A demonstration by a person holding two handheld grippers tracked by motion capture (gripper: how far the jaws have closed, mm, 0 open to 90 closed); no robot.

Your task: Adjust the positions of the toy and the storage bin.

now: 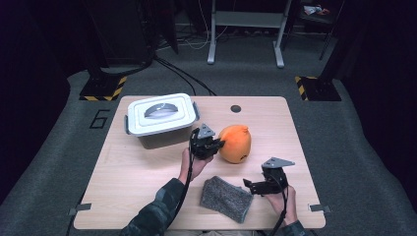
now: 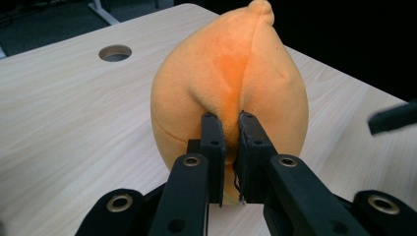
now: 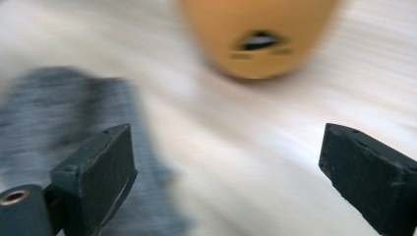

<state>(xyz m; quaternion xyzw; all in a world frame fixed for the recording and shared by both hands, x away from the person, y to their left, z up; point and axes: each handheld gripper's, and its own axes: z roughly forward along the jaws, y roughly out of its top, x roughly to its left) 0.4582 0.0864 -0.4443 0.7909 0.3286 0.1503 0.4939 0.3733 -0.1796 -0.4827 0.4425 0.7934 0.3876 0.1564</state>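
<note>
The table [image 1: 147,172] carries a lidded box [image 1: 160,118] at the far left. The plush [image 1: 235,143] stands near the middle, long axis upright. The cloth [image 1: 225,198] lies flat at the near edge. The left gripper [image 1: 216,144] pinches a fold of the plush from its left. The right gripper [image 1: 250,185] is released and empty, just right of the cloth, so it is the nearer one.

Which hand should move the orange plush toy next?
Probably the left: the left gripper is already pinching the orange plush toy. The right gripper stands open with nothing between its jaws, beside the grey cloth.
</note>
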